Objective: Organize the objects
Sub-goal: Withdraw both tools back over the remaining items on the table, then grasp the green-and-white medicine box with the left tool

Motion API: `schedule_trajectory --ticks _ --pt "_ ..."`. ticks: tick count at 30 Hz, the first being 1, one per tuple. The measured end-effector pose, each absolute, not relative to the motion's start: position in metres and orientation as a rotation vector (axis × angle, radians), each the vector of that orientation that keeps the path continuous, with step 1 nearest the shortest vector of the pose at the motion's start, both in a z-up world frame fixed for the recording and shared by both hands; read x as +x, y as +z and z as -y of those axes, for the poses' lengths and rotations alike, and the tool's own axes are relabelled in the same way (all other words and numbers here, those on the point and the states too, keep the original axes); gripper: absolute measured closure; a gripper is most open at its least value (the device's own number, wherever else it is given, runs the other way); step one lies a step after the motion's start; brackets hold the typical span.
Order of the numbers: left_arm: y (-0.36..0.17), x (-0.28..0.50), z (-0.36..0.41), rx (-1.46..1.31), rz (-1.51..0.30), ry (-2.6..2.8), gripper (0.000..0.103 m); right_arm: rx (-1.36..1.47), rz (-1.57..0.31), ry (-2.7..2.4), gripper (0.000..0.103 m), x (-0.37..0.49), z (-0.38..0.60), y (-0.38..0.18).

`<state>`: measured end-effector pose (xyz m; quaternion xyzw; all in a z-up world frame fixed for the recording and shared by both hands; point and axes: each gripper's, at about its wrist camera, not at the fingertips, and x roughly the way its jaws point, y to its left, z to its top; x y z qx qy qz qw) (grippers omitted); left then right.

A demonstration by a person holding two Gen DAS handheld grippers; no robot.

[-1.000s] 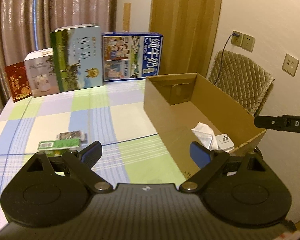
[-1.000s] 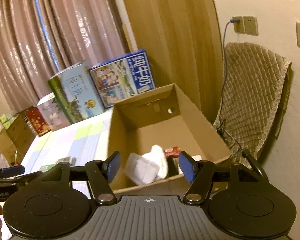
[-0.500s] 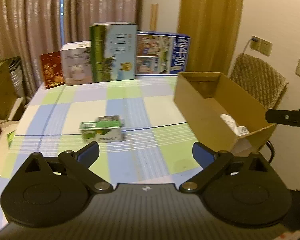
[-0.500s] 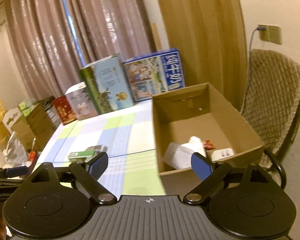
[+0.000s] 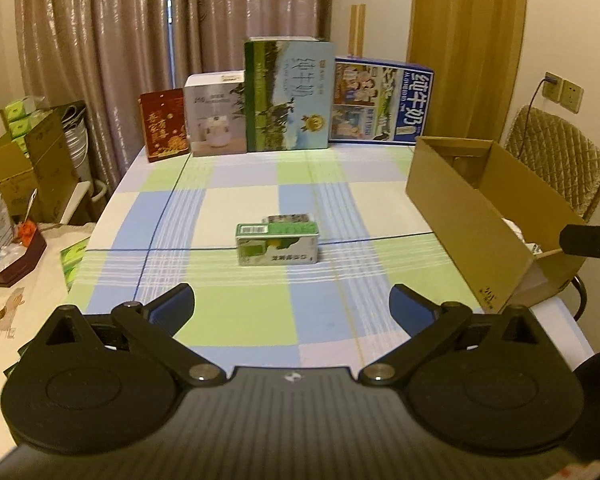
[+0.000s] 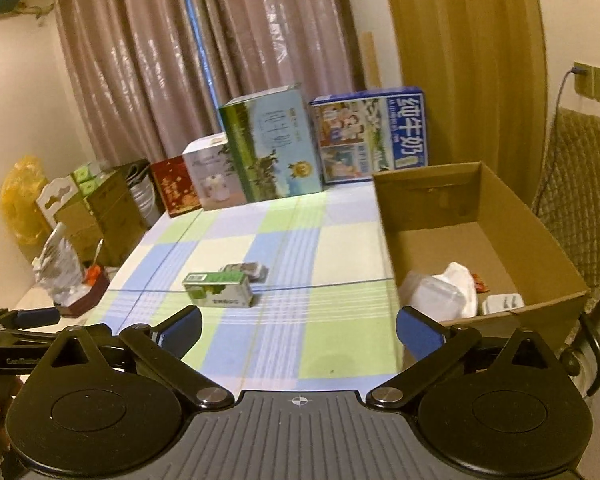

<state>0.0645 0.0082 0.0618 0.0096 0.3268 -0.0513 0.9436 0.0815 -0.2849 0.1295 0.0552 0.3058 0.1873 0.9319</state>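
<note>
Both hand-held grippers, left (image 5: 292, 306) and right (image 6: 298, 330), gaped wide, empty. Step: fetching green carton (image 5: 277, 243) at frame centre; next likely reach, straddle, carry to cardboard box (image 6: 540, 240) at right.

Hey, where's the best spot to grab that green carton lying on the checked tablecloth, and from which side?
Probably from above, across the short depth of the green carton: it lies on its long side, broad face toward the open left gripper, and a small packet sits close behind.

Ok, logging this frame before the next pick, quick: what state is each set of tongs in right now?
Left tongs: open, holding nothing, above the checked tablecloth.
Right tongs: open, holding nothing.
</note>
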Motion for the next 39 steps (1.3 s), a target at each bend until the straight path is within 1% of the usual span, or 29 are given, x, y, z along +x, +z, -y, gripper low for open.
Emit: schedule_trajectory --ticks 21,29,34,37,38,39 --pt "0.044 0.078 -0.030 0.047 -0.703 -0.125 0.001 0.041 -0.654 0.435 0.002 0.086 0.252 0.116" --pt "0.037 0.107 -0.038 0.182 -0.709 -0.223 0.001 -0.021 -0.650 0.486 0.002 0.108 0.231 0.104" --pt "0.032 0.138 -0.048 0.199 -0.711 -0.288 0.002 -0.044 -0.676 0.511 0.002 0.132 0.217 0.091" --pt "0.023 0.160 -0.048 0.254 -0.718 -0.323 0.006 -0.070 -0.687 0.520 0.003 0.152 0.208 0.081" --pt "0.019 0.168 -0.046 0.284 -0.722 -0.338 0.009 -0.077 -0.692 0.522 0.003 0.160 0.205 0.078" --pt "0.015 0.175 -0.044 0.310 -0.726 -0.354 0.011 -0.082 -0.698 0.523 0.005 0.166 0.203 0.074"
